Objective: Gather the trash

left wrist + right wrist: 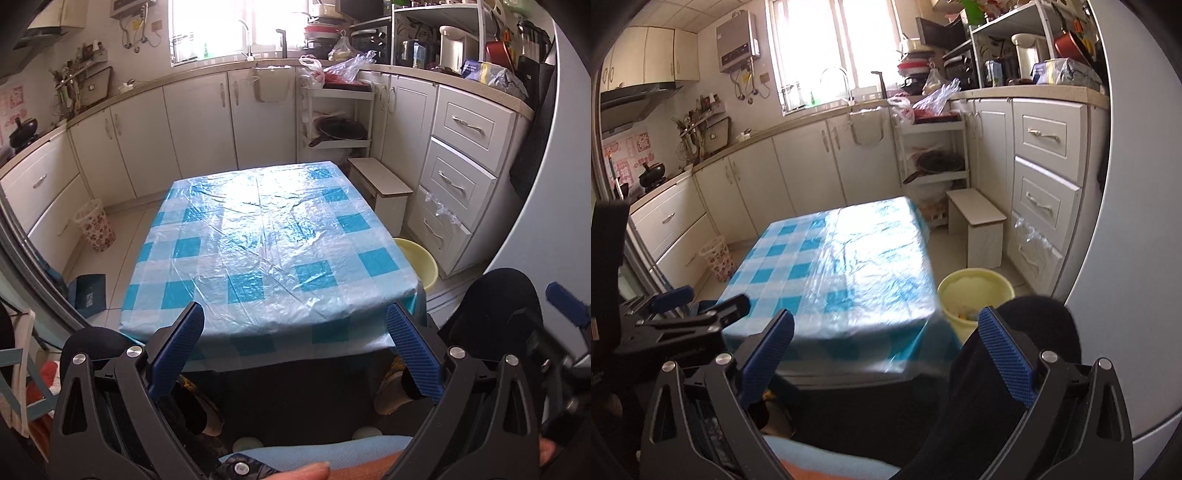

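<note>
Left wrist view: the left gripper [295,317] is held low before a table [271,240] in a small kitchen, its blue-padded jaws spread wide and holding nothing. The table wears a blue-and-white checked cloth under a clear plastic sheet that glares in the light from the window [236,26] over the sink. A yellow bin [419,260] stands on the floor at the table's right near corner, its rim showing past the cloth. Behind it sits a small white stool [380,184], beside a bank of white drawers [458,184]. A patterned mesh basket [94,225] stands on the floor left of the table, against the cabinets. The right gripper's blue lever and black frame cut into the lower right edge of this view.

From the right wrist, the right gripper [886,328] likewise has its jaws wide apart, nothing between them. Here the bin [975,295] lies closer, just right of the table [846,266], and some scraps can be made out inside it near the bottom, though they are too small to tell what they are. No loose trash can be made out on the cloth in either view. A person's dark-clad knee [1034,325] rises in front of the bin, partly behind the right finger. The left gripper [713,317] shows at the left of this view, near the table's front corner. Plastic bags [934,98] sit on a white rack at the counter's corner.
</note>
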`<state>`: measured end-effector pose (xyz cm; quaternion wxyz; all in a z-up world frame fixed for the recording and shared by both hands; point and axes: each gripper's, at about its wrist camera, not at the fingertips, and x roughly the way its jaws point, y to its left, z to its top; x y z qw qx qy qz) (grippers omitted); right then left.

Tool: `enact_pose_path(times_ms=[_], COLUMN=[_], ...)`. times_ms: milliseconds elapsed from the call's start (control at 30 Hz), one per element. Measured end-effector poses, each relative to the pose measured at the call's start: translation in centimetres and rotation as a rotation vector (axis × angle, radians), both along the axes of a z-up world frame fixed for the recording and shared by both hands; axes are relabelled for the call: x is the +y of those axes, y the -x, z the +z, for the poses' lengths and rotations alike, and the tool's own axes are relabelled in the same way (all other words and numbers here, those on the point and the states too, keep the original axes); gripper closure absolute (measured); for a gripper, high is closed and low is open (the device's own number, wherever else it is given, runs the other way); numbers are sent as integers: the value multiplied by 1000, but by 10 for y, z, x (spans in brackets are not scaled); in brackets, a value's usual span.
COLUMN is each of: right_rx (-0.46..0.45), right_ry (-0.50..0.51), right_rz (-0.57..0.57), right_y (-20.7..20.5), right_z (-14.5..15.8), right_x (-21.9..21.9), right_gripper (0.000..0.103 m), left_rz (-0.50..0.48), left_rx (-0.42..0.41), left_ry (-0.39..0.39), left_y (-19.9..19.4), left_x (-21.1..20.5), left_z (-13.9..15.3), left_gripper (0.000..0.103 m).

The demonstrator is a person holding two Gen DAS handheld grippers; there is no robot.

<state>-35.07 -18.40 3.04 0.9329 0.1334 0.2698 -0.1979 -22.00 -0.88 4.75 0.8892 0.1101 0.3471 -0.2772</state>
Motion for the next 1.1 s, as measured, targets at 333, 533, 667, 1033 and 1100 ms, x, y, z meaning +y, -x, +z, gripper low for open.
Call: enact_pose_path(times_ms=[333,533,667,1033,1100], right_rx=[-38,-50,-52,-42,-39], right_ry=[43,34,38,40,42], right_rz=[-51,-66,-65,-69,-66], right_y=[16,24,24,24,24], right_z=[1,-1,-1,-4,-4], right_x=[9,10,12,14,14], right_gripper=[7,7,7,7,7], left_rz=[-1,8,11,7,11], left_rx=[-46,-61,-65,-58,-57], left_ry=[-5,-18,-29,-36,-35], left_y=[20,27,28,30,29], left_x=[7,6,3,0,0], left_z=[11,14,14,10,10], left_gripper=[8,8,8,8,8])
